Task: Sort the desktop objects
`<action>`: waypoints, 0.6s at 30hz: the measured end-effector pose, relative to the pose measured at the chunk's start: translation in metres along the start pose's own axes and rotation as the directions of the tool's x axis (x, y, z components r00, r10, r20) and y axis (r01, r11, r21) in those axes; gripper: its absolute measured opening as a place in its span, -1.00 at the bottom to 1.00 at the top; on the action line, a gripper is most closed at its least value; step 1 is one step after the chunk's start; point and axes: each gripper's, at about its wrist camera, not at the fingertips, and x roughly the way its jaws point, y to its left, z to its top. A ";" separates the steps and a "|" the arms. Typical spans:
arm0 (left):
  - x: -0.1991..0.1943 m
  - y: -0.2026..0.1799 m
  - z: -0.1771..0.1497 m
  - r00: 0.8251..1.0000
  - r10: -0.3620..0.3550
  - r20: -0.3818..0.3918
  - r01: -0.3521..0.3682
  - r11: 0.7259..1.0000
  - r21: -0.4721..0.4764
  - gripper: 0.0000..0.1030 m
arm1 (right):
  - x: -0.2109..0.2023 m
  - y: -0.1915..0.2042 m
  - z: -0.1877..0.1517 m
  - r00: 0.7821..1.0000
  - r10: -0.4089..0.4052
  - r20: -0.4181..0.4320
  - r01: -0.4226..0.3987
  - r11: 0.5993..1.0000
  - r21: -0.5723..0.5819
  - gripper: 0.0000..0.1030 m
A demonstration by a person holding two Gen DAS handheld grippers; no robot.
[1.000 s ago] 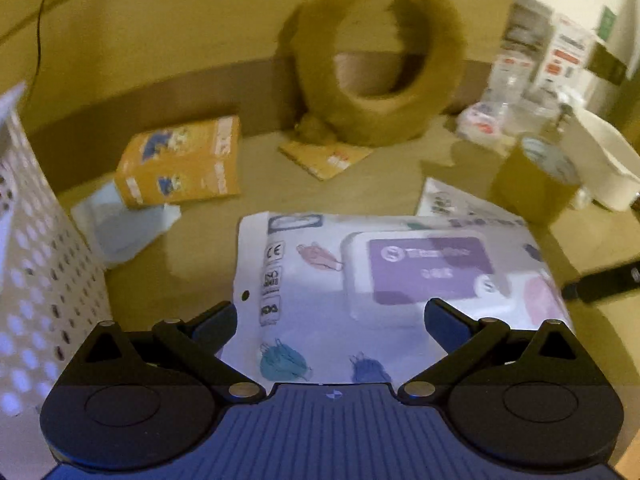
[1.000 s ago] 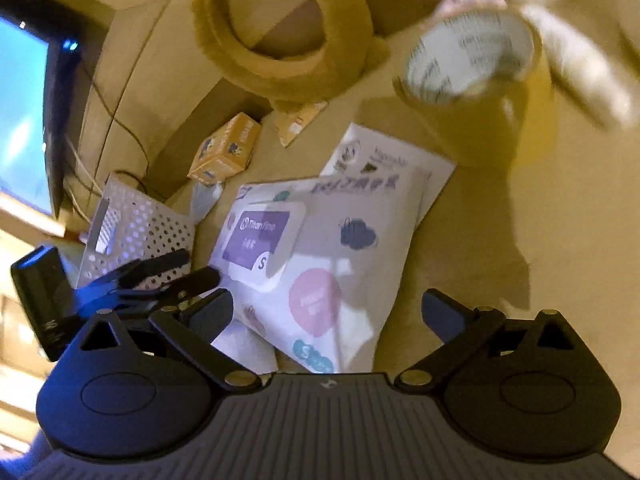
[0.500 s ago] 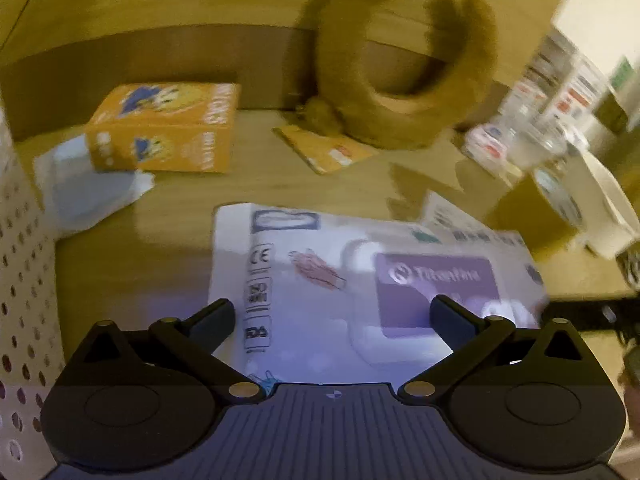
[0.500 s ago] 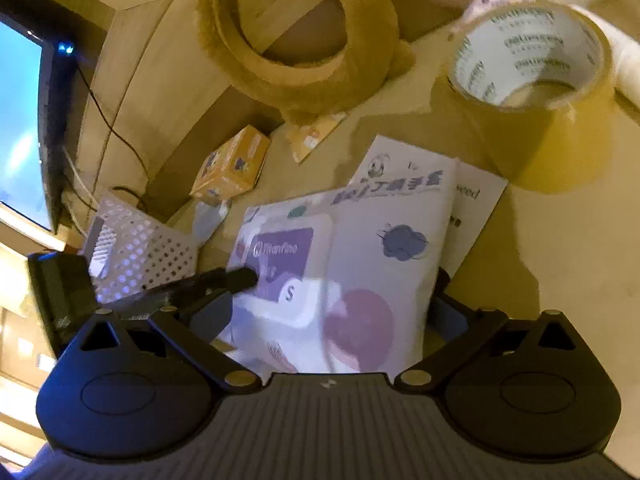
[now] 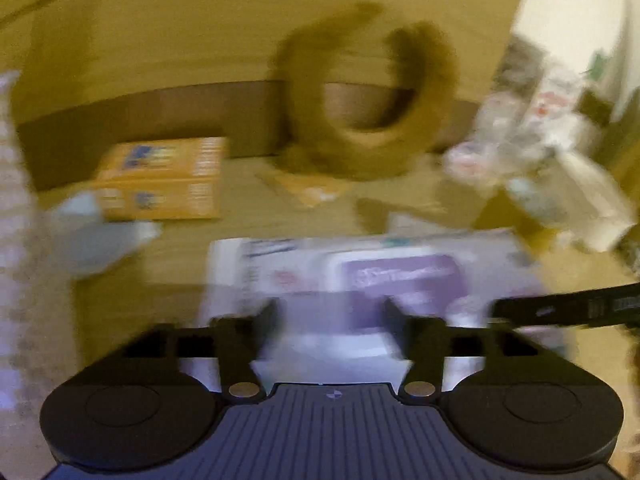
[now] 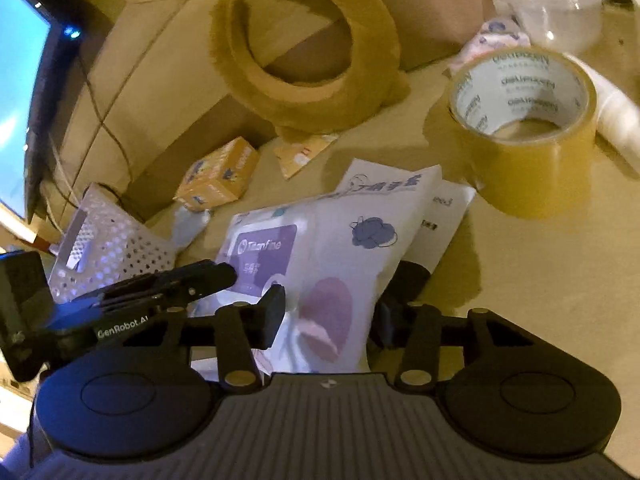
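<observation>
Only rt view: tape roll, monitor

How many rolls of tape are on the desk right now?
1. The tape roll stands on the desk at the right, behind the white pouch and beside a clear plastic cup. More could be hidden among the clutter behind it.

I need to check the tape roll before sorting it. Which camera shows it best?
The right wrist view: the tape roll stands sharp and whole on the desk, beyond the white packet, printed core readable. The left wrist view is motion-blurred and shows it only as a smeared brownish shape at the right.
</observation>
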 end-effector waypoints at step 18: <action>0.034 0.012 -0.005 0.999 -0.041 -0.023 0.039 0.997 -0.068 0.88 | 0.031 0.006 0.011 1.000 0.005 0.006 -0.005 1.000 -0.004 0.58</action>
